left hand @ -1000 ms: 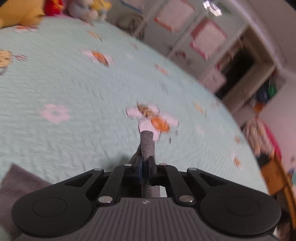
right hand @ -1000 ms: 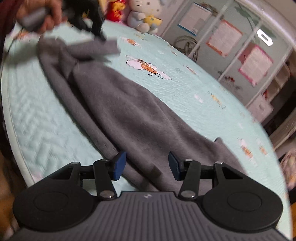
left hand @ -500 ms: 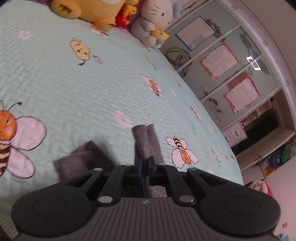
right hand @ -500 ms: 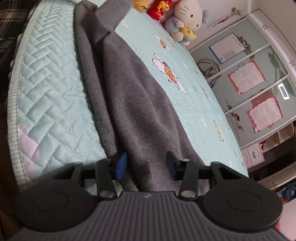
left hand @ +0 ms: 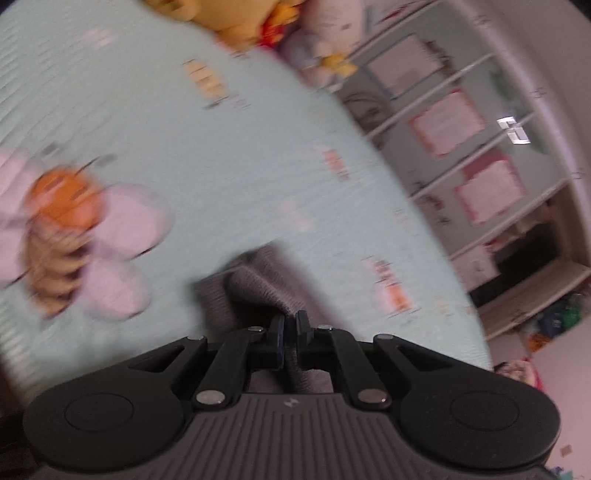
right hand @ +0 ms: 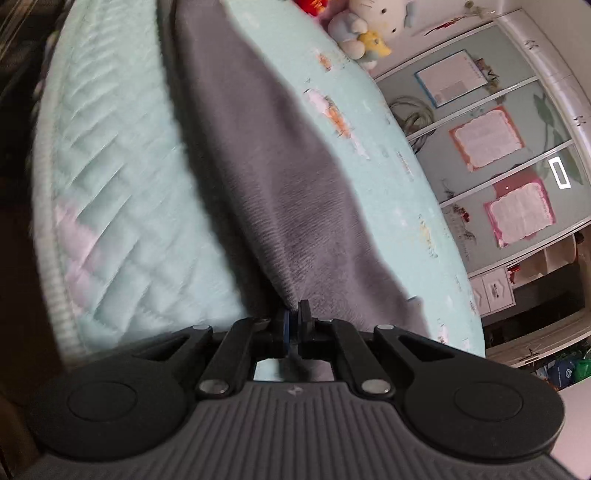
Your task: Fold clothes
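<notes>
1. Nearest in the right wrist view, the right gripper (right hand: 294, 325) is closed on the near edge of the grey garment (right hand: 266, 177); a thin strip of cloth passes between its jaws, close to the near edge of the bed (right hand: 122, 184).
2. In the left wrist view, the left gripper (left hand: 290, 326) is likewise clamped on a bunched ridge of the grey garment (left hand: 258, 277), which rises just ahead of the fingertips.
3. Beyond the right gripper, the garment runs as a long band from near to far across the pale green quilted bed, fairly smooth, its left border close to the mattress edge.
4. As for progress, both ends are gripped and the cloth lies stretched out lengthwise, not stacked into a compact pile. That would fit either spreading it flat or carrying one end over for a fold; the pictures do not settle which.
5. Farther off, soft toys (right hand: 369, 26) sit at the far end of the bed, with cupboard doors (right hand: 487, 133) bearing paper sheets to the right.
6. Hard to make out: the left view is heavily blurred, so the garment's shape there is uncertain. Its type, sleeves or legs cannot be told, and the gripper bodies cover the cloth nearest the cameras.
</notes>
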Demonstrator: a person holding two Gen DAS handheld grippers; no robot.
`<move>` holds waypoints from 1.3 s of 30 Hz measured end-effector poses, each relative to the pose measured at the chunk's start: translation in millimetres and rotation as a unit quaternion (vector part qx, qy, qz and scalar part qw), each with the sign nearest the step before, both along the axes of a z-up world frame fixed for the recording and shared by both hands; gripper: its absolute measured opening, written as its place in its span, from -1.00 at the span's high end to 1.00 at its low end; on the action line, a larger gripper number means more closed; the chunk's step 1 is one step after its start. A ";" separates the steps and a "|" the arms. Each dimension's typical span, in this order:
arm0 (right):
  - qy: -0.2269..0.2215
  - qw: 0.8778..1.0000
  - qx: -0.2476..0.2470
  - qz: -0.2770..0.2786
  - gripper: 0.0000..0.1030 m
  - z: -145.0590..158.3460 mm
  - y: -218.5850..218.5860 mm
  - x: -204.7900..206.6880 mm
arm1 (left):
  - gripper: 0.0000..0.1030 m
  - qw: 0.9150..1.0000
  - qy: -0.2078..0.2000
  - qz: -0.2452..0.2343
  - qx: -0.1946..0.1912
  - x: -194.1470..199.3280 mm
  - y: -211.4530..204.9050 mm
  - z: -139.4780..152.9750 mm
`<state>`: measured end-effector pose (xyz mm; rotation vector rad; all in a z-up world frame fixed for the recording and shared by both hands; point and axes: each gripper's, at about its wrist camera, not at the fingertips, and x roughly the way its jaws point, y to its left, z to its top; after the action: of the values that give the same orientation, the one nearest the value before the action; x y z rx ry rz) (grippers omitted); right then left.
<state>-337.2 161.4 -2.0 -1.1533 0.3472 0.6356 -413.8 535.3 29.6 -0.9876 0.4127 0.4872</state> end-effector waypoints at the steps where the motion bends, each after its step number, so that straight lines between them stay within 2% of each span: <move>1: 0.002 1.000 0.008 -0.005 0.97 1.7 0.3 1.7 | 0.93 1.000 0.004 -0.002 -0.002 -2.7 0.3 -3.6; 9: -0.003 1.000 0.022 -0.018 0.97 16.5 1.3 6.3 | 0.93 1.000 0.002 -0.018 0.003 0.6 2.5 2.7; 14: 0.004 1.000 0.014 -0.022 0.97 8.9 1.3 4.7 | 0.93 1.000 -0.006 -0.017 -0.003 -3.8 1.3 5.1; 17: 0.007 1.000 0.019 -0.022 0.97 7.9 0.8 4.3 | 0.90 1.000 0.015 -0.014 0.008 -4.8 3.4 3.1; 21: 0.006 1.000 0.025 -0.013 0.96 8.0 -1.2 2.8 | 0.86 1.000 0.023 -0.019 -0.010 -9.0 6.9 -8.9; 23: 0.004 1.000 0.028 -0.008 0.96 7.8 -2.3 1.7 | 0.83 1.000 0.024 -0.011 -0.010 -12.5 6.1 -4.9; 25: -0.003 0.999 0.032 -0.004 0.96 6.6 -4.0 -1.0 | 0.72 0.999 0.033 0.003 -0.008 -17.6 3.2 1.8; 28: -0.013 0.999 0.036 0.002 0.92 4.8 -6.5 -5.1 | 0.58 0.997 0.055 0.049 -0.002 -30.5 -4.7 13.5; 29: -0.017 0.999 0.038 0.004 0.89 4.2 -7.4 -6.5 | 0.54 0.996 0.059 0.064 0.000 -35.6 -8.2 16.9; 30: -0.020 0.999 0.042 0.007 0.74 4.0 -8.7 -8.8 | 0.53 0.996 0.059 0.067 0.006 -37.5 -13.6 20.4; 31: -0.020 0.998 0.054 0.010 0.59 5.2 -11.6 -12.7 | 0.52 0.996 0.059 0.061 0.016 -36.7 -20.3 24.5; 32: -0.015 0.997 0.072 0.007 0.54 8.5 -16.4 -15.1 | 0.49 0.996 0.059 0.055 0.026 -35.8 -27.1 28.6; 34: 0.007 0.993 0.117 -0.012 0.30 17.8 -28.7 -16.5 | 0.42 0.997 0.058 0.034 0.046 -30.4 -41.2 36.1; 35: 0.021 0.988 0.147 -0.027 0.28 24.1 -37.3 -15.2 | 0.36 0.997 0.057 0.010 0.056 -21.8 -49.1 38.7; 37: 0.056 0.967 0.235 -0.075 0.28 42.6 -63.6 -5.4 | 0.32 0.994 0.054 -0.046 0.080 -0.6 -66.9 42.4; 39: 0.090 0.935 0.320 -0.123 0.28 61.1 -89.8 4.4 | 0.22 0.988 0.054 -0.103 0.103 24.5 -85.1 43.6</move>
<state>-332.9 71.6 59.1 -0.4183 0.3935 0.5735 -389.3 450.2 73.2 -0.7126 0.5445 0.3887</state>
